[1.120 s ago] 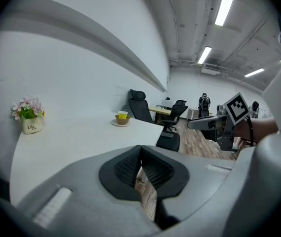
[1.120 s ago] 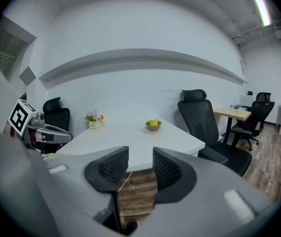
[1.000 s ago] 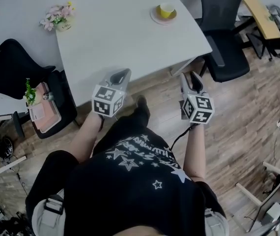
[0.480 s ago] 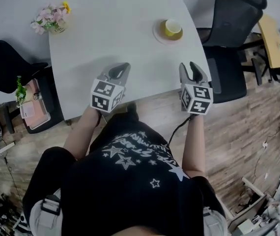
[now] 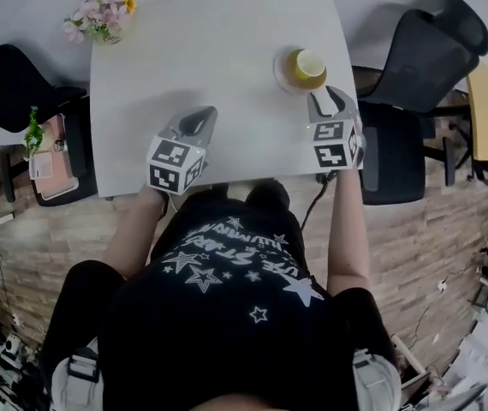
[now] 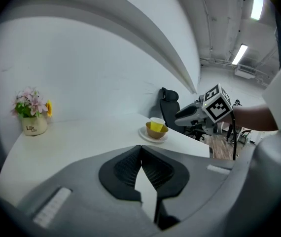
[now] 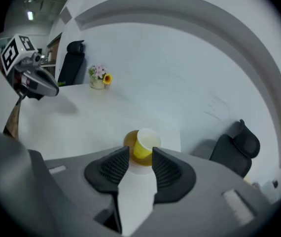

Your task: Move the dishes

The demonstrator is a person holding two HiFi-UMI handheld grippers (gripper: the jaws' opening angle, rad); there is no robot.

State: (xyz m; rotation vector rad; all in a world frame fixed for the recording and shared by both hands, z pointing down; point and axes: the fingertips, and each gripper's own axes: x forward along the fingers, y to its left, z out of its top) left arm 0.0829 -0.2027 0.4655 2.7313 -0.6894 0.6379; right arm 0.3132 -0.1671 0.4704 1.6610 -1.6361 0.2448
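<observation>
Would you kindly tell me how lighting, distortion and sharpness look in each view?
Head view: soft, even light, the white table bright, its edges bowed by the lens. Left gripper view: strong fisheye with a black rim, glare from the ceiling light. Right gripper view: same fisheye; the yellow cup looks slightly soft.

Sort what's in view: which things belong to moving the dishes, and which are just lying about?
Job in hand: yellow cup, brown bowl, white saucer, right gripper, left gripper.
Lying about: flower pot, black office chair.
</observation>
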